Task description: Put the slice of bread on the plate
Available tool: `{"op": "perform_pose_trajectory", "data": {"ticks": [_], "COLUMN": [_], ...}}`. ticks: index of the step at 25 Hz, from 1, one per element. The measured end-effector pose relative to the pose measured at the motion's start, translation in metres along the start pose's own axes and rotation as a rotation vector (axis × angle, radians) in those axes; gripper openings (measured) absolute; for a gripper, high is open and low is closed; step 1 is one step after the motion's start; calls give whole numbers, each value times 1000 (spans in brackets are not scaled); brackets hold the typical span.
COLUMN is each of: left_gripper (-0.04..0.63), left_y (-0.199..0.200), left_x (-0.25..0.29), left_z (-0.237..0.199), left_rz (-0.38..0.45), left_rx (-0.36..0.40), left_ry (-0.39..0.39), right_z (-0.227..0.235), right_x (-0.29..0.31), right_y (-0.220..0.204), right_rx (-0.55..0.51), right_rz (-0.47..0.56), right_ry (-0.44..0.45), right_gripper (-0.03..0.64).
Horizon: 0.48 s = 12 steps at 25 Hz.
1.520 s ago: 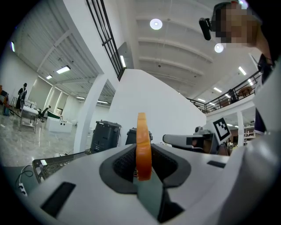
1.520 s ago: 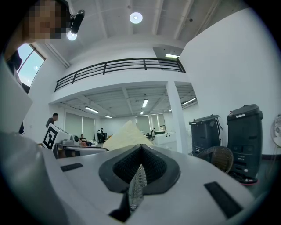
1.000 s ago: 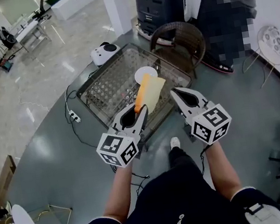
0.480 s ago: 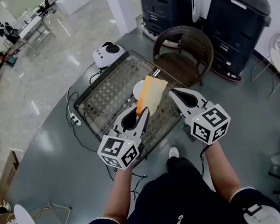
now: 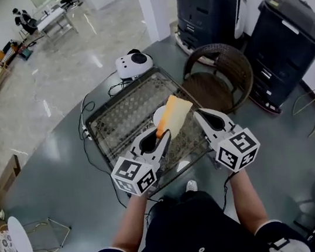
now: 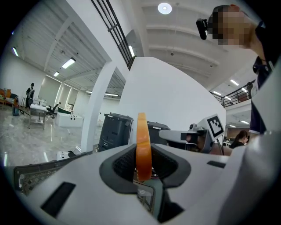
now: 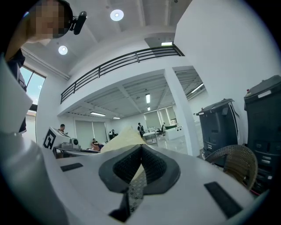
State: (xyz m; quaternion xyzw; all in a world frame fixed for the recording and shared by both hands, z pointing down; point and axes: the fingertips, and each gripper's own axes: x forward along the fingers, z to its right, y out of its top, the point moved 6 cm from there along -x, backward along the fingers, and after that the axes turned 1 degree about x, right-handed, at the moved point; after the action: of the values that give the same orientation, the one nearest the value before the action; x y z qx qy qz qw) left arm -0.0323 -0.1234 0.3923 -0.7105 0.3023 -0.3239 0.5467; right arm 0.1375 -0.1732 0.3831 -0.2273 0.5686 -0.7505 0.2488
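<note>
Head view: the person stands at a low mesh-topped bench [image 5: 114, 114]. The left hand-held gripper [image 5: 163, 134] pinches the slice of bread [image 5: 173, 114] by its near end and holds it in the air over the bench. The slice's long axis runs away from the person, up and to the right in the picture, with its free end pointing toward a wicker chair [image 5: 220, 74]. A small white plate [image 5: 158, 116] lies on the bench and shows just left of the slice, partly hidden by it. The right hand-held gripper [image 5: 198, 113] hovers just beside the slice, apart from it.

Left gripper view: the slice [image 6: 143, 145] stands on edge between the pads, its orange crust facing the camera, upright and clamped on both sides.

Right gripper view: the jaws are pressed together at the tips with nothing between them. The pale face of the slice [image 7: 120, 137] shows beyond them to the left.

Risks, as a judgement: bread held by one end only may sag, tear or slip out. Since the plate is small and half hidden, a release made too early could drop the slice across the rim or onto the mesh. Let go on edge, it could also topple off the plate.
</note>
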Motion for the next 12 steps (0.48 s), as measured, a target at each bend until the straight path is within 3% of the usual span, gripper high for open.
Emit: {"op": "perform_pose_trajectory", "data": {"ticks": [6,12], "left_gripper": [92,92], "left_y": [6,13], "left_x": [9,16], "left_z": [-18,-37], "left_rz": [4,14], "left_rx": [-4,-3], "left_ry": [1,-48], "right_z": [6,4], "right_x": [20,29], "right_y": [12,20], "right_rx": [-16,-34], "right_rz": [6,14], "right_ry": [15,-43], "right_gripper": [8,8]}}
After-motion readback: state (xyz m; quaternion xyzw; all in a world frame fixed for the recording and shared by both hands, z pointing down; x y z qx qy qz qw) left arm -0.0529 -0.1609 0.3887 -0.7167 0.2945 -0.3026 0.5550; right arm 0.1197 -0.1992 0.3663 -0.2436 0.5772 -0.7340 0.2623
